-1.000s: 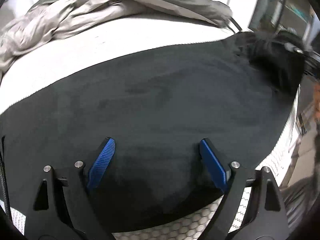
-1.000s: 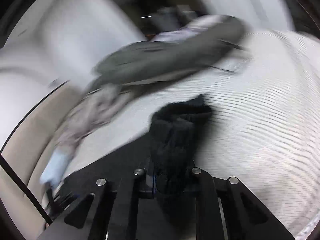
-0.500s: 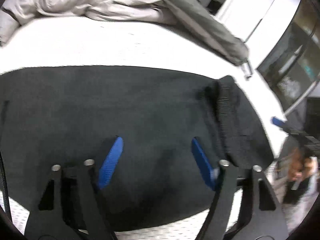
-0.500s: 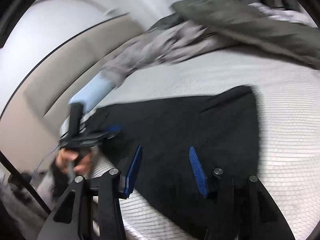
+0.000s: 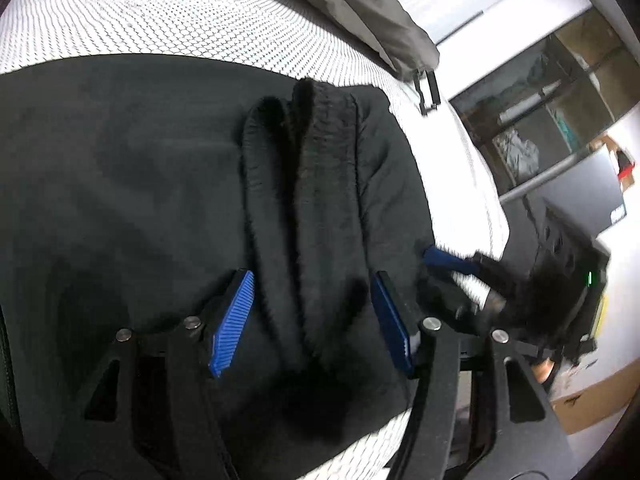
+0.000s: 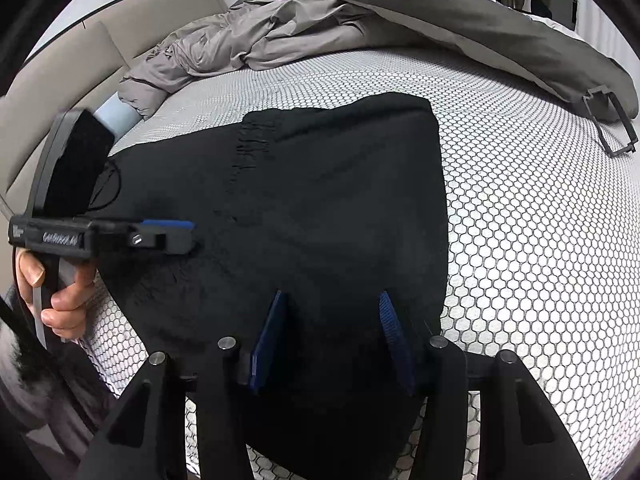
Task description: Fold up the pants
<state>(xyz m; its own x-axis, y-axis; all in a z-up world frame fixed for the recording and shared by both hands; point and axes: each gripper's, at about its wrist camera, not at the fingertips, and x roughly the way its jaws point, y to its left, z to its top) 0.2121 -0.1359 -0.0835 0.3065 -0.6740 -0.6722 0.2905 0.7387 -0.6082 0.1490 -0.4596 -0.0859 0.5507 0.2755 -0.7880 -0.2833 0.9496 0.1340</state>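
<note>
Two grippers hover over the black pants [image 6: 340,200]: left gripper [image 5: 312,316] half open, closing astride the waistband ridge; right gripper [image 6: 332,336] half open, widening, holding nothing, at six o'clock.

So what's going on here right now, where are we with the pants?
A person is folding black pants on a bed with a white mesh mattress cover, a gripper in each hand. The left gripper straddles the ribbed waistband, its jaws closing, pads not yet pressing. The right gripper hovers over the near edge, jaws opening, holding nothing. Rumpled grey bedding lies behind.
</note>
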